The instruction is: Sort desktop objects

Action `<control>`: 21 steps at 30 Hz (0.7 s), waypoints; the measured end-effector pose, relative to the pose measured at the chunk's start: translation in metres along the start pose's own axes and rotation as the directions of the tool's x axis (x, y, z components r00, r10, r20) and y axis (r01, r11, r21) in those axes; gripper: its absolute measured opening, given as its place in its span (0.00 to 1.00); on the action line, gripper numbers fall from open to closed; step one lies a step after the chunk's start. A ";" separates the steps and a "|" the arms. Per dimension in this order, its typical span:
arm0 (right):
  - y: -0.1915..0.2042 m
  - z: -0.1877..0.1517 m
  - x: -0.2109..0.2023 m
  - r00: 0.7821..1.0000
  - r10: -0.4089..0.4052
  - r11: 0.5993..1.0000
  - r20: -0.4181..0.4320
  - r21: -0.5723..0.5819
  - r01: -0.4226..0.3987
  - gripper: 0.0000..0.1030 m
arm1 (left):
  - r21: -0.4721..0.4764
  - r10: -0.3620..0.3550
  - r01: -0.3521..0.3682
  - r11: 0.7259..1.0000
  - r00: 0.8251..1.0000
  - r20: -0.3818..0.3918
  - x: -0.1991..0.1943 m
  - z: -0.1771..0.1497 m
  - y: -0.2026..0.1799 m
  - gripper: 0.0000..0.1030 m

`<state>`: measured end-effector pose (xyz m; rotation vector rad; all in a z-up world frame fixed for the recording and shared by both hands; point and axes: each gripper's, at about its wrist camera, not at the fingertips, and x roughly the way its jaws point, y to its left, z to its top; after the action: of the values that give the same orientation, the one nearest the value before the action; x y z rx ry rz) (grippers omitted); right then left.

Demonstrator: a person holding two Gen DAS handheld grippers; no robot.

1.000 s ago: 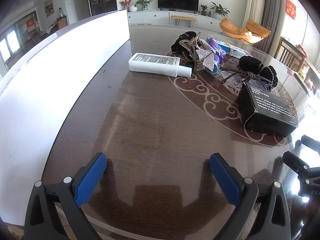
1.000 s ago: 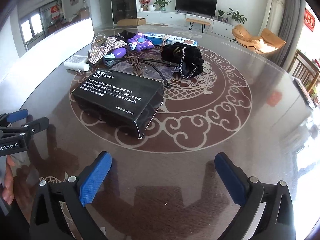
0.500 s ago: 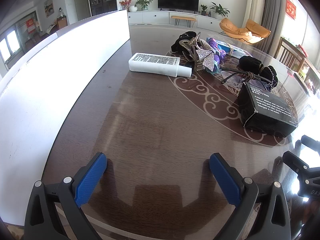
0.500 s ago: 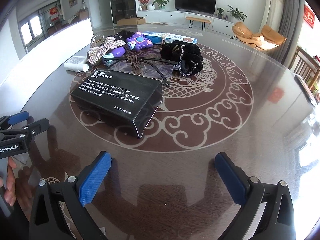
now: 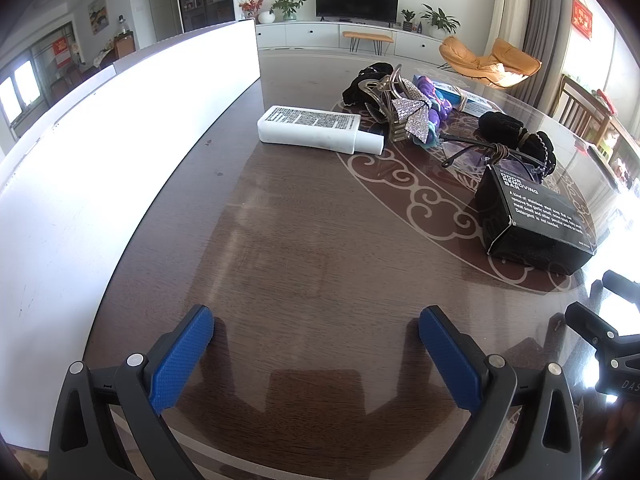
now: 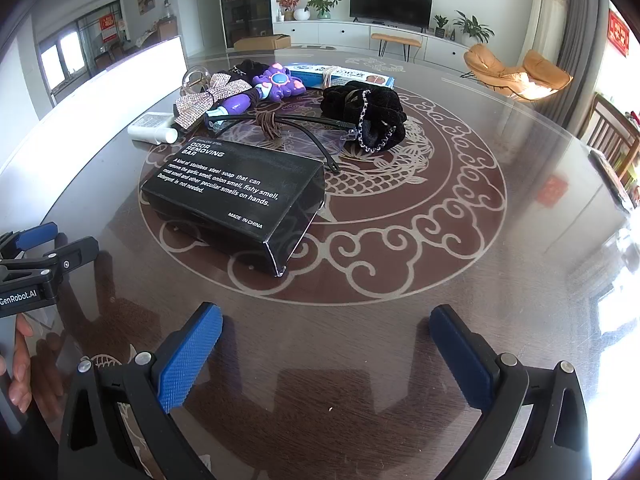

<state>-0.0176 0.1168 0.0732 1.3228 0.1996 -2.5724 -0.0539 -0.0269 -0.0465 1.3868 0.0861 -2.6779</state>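
Both tongs hang low over the dark glass-topped counter [image 6: 520, 184], each spread wide with nothing between its blue pads; the left tongs [image 5: 316, 336] point at bare wood beside a tall white panel [image 5: 120, 152], and the right tongs [image 6: 326, 332] face the round scroll inlay; the left tongs also show at the left edge of the right wrist view [image 6: 52, 248], with fingertips of a hand [image 6: 18, 364] below them. The objects to sort lie in a loose cluster on and around the inlay: a black odor-removing-bar box [image 6: 236, 196] nearest the right tongs; behind it a pair of clear glasses [image 6: 288, 128] with a brown hair tie [image 6: 268, 122] on the frame; a black scrunchie with a bead chain [image 6: 368, 112] just beside the glasses; a rhinestone bow clip [image 6: 208, 100], a purple toy [image 6: 276, 82] and a blue-and-white flat packet [image 6: 344, 74] farther back; a white bottle [image 5: 316, 130] lies on its side near the panel.
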 end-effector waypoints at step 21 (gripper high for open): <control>0.000 0.000 0.000 1.000 0.000 1.000 0.000 0.000 0.000 1.00 | 0.396 0.014 -0.046 0.917 0.996 0.084 0.008 0.085 -0.011 1.00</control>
<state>-0.0177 0.1168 0.0733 1.3230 0.1995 -2.5725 -0.1286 -0.0255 -0.0038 1.3548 -0.5131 -2.8266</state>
